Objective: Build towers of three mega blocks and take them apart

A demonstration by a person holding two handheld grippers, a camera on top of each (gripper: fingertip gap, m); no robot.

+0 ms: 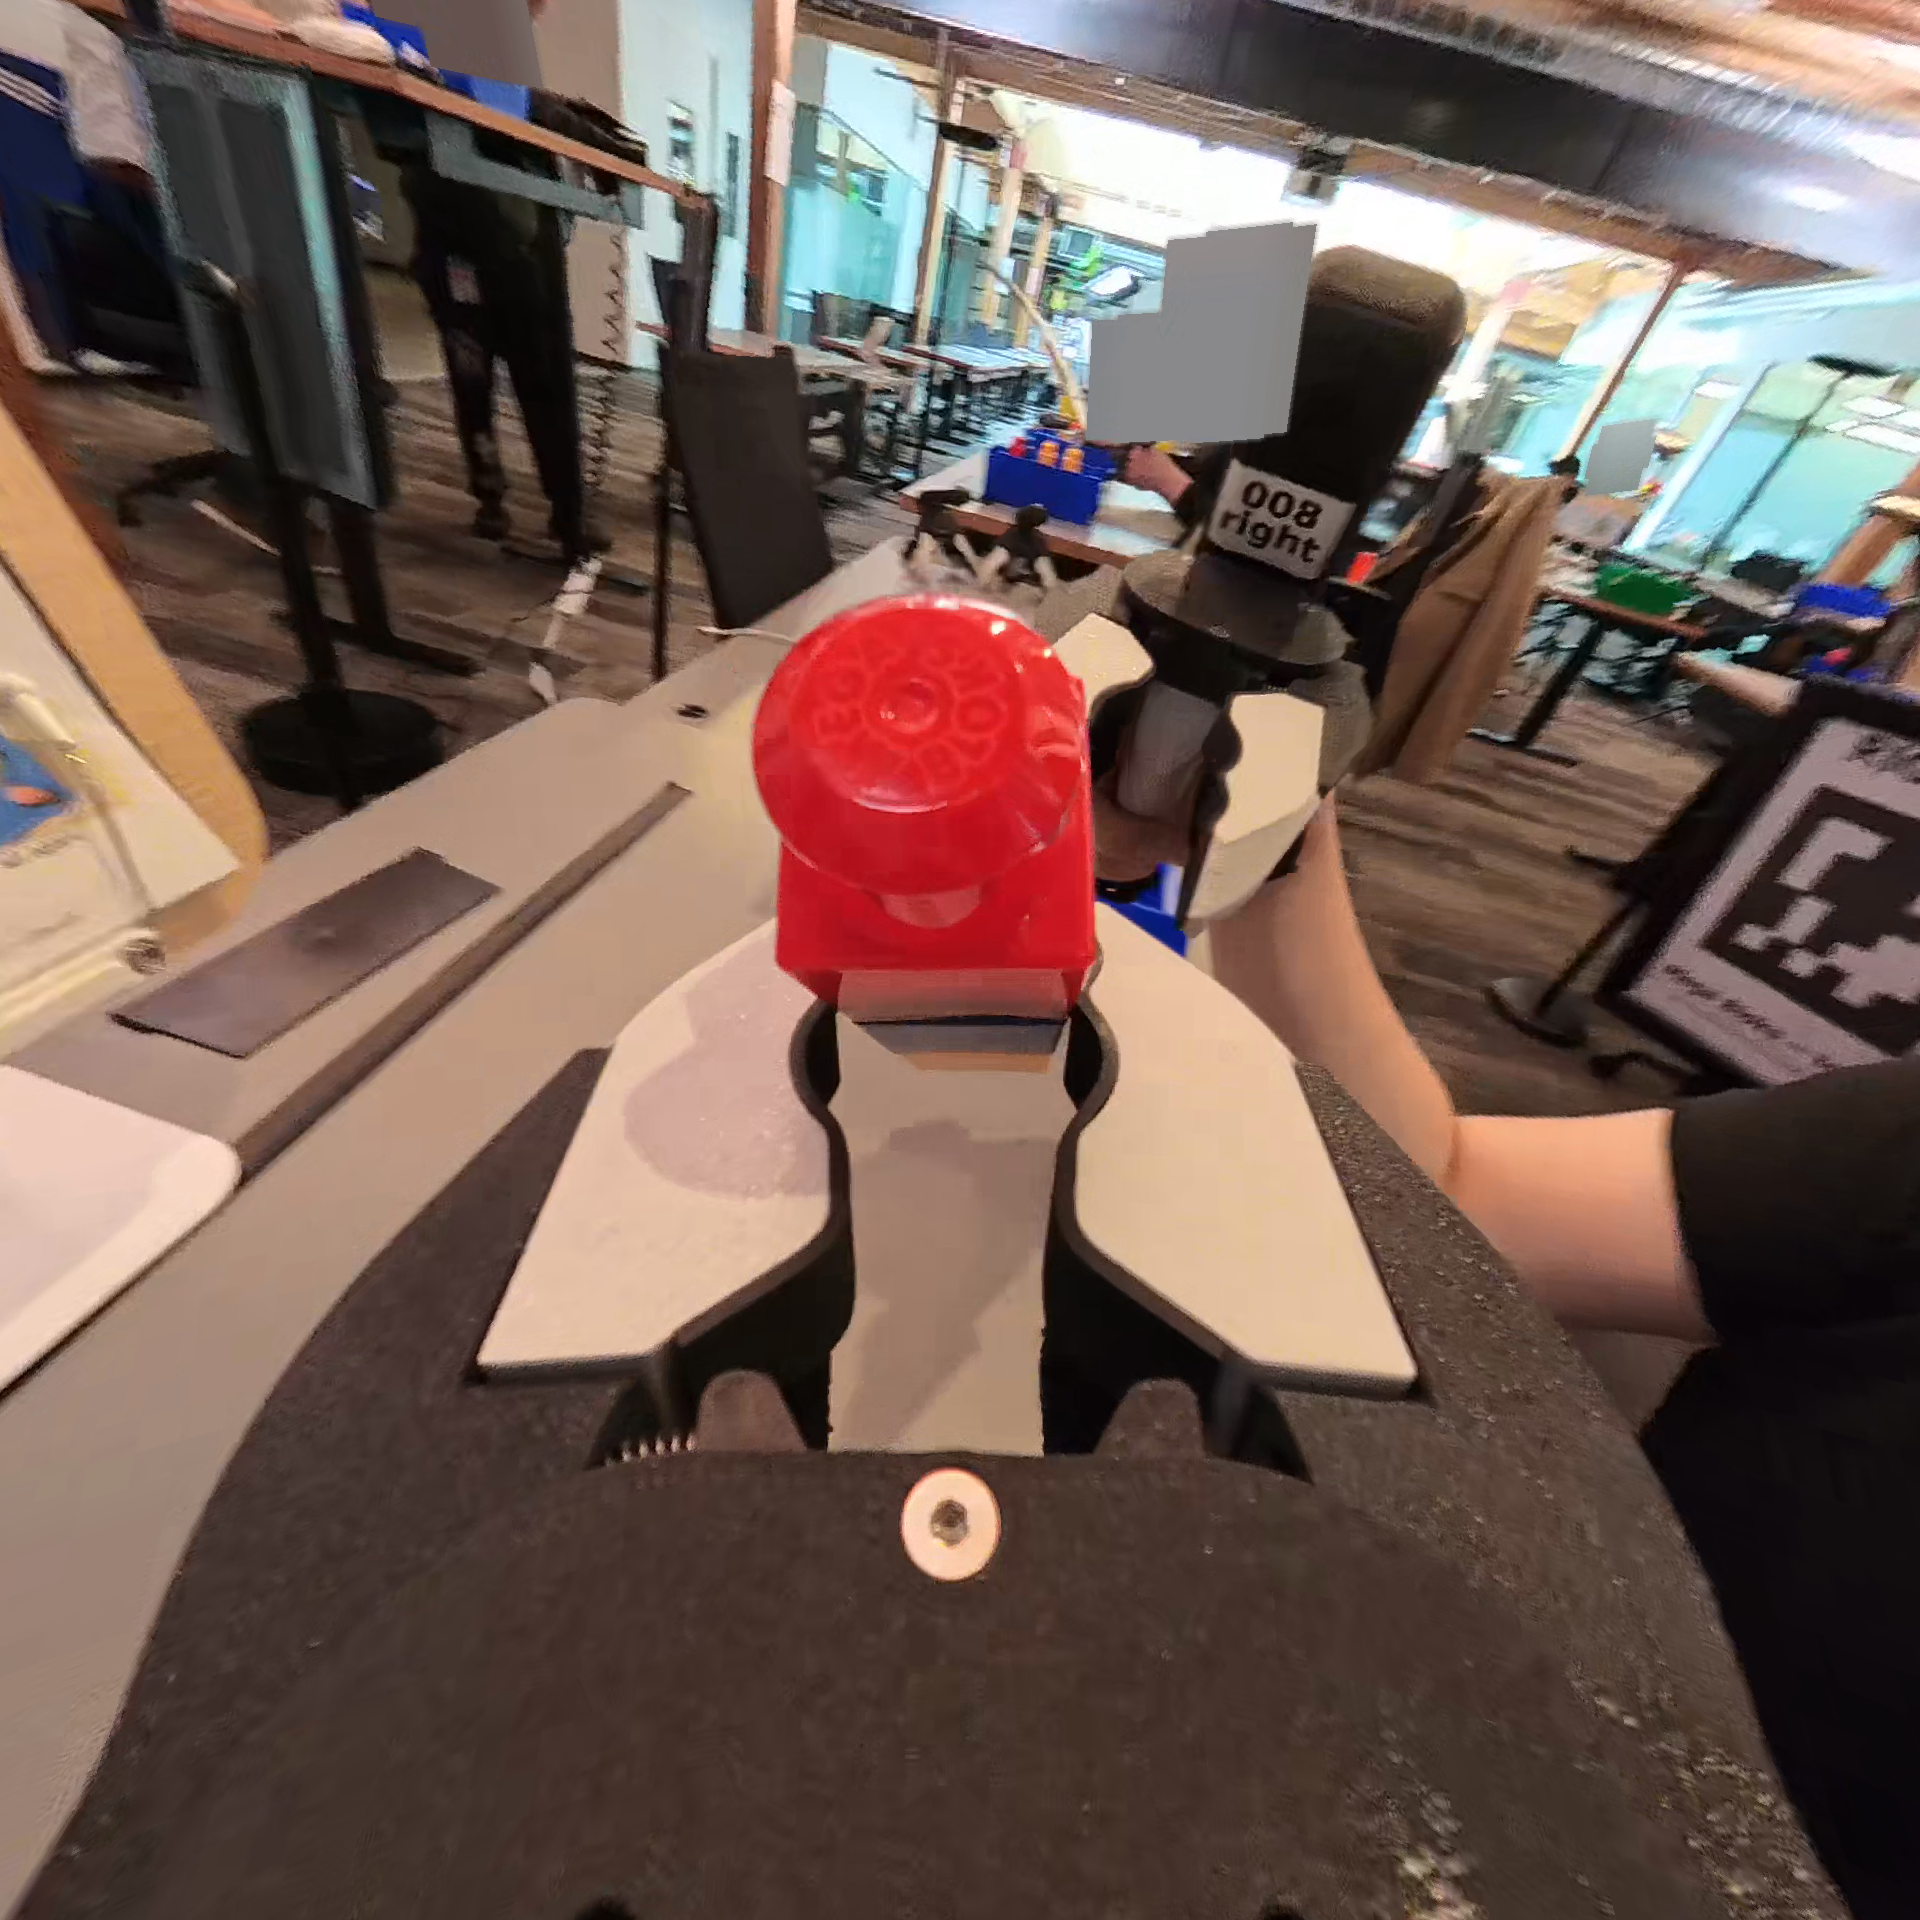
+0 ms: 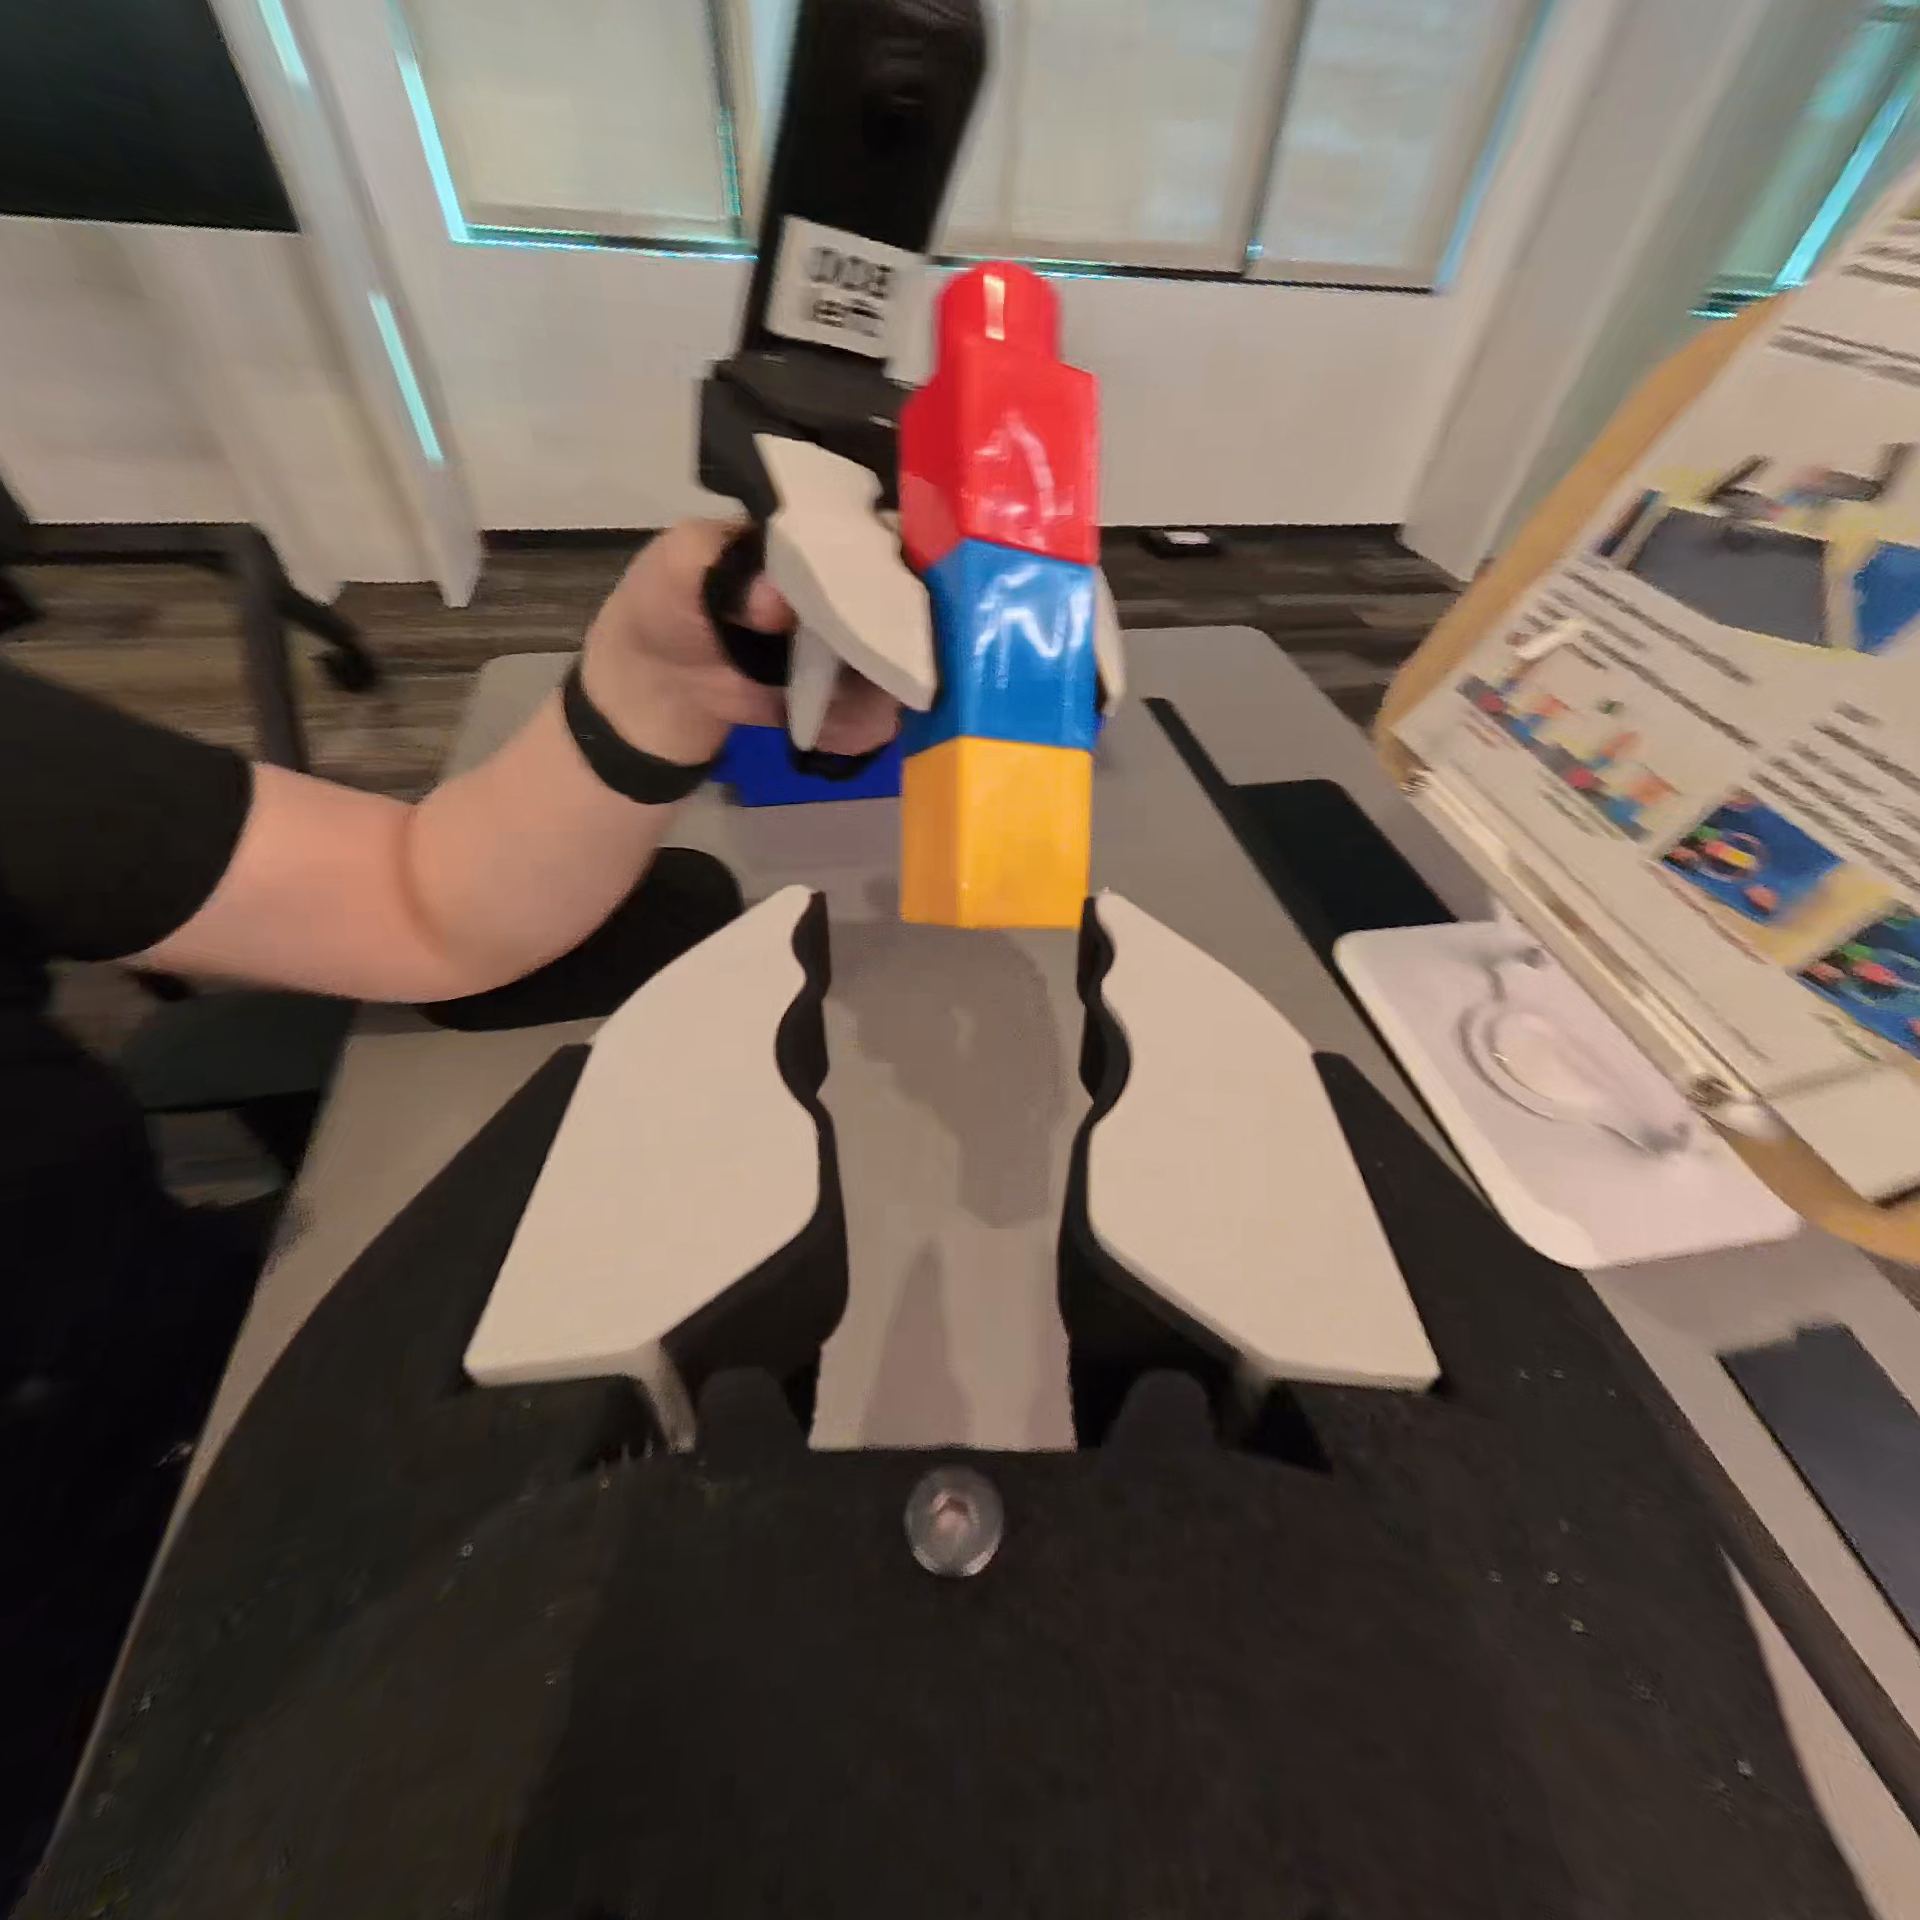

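A tower of 3 mega blocks stands upright on the grey table (image 2: 1195, 665), its long axis vertical and its single stud pointing straight up. From top to bottom it runs red block (image 2: 997, 436), blue block (image 2: 1013, 644), yellow block (image 2: 992, 831), each seated squarely on the one beneath.

The left gripper (image 2: 1013, 649), seen across the table in the right wrist view, comes in from the far left side with its 2 white fingers (image 2: 862, 603) closed on either side of the blue block, the middle one of the 3. In the left wrist view the same gripper (image 1: 951, 1023) looks down the tower from above: the red block (image 1: 925, 800) fills the gap ahead of the fingertips, its round stud facing the camera, and thin slivers of blue and yellow show beneath it between the tips. The jaws are narrowed to the width of the block.

The right gripper (image 2: 951, 925) sits low in front of the tower, its jaws parted about a block's width, the fingertips just short of the yellow block's lower corners and gripping nothing. In the left wrist view it (image 1: 1210, 831) appears just right of the tower, held in a hand (image 1: 1278, 914).

A second blue block (image 2: 800, 769) lies on the table behind the tower. A poster board (image 2: 1662, 665) leans at the right, with a white tray (image 2: 1538, 1122) at its foot.
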